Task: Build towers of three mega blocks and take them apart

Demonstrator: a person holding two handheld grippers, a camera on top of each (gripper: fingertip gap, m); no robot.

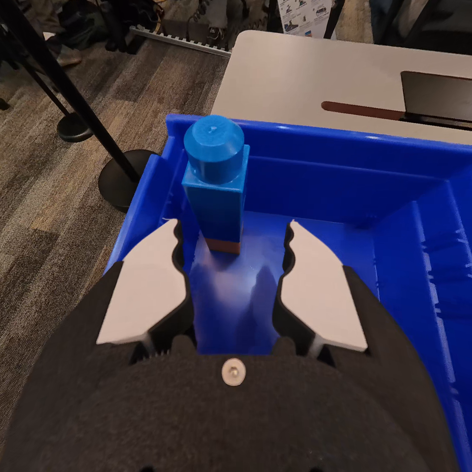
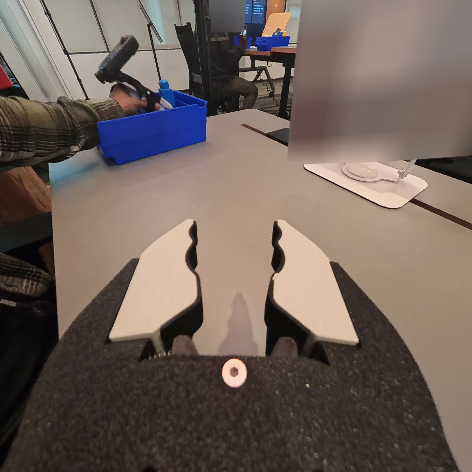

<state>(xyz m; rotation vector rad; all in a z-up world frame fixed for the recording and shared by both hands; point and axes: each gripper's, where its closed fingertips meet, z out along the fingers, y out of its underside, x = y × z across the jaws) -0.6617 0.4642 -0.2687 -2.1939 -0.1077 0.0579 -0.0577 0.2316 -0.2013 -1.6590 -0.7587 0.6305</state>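
A tower of blocks stands upright in the far left corner of a blue bin: blue blocks on top with a round stud, a brown block at the bottom. My left gripper is open over the bin floor, just in front of the tower's base, touching nothing. In the right wrist view the bin sits at the table's far left, the tower's top shows above its rim, and the left gripper is inside it. My right gripper is open and empty over the bare grey table.
A white monitor base stands on the table at the right. Black stanchion bases stand on the carpet left of the bin. A dark flat device lies beyond the bin. A person sits at another table in the background. Tip to tip, the grippers are about 65 cm apart.
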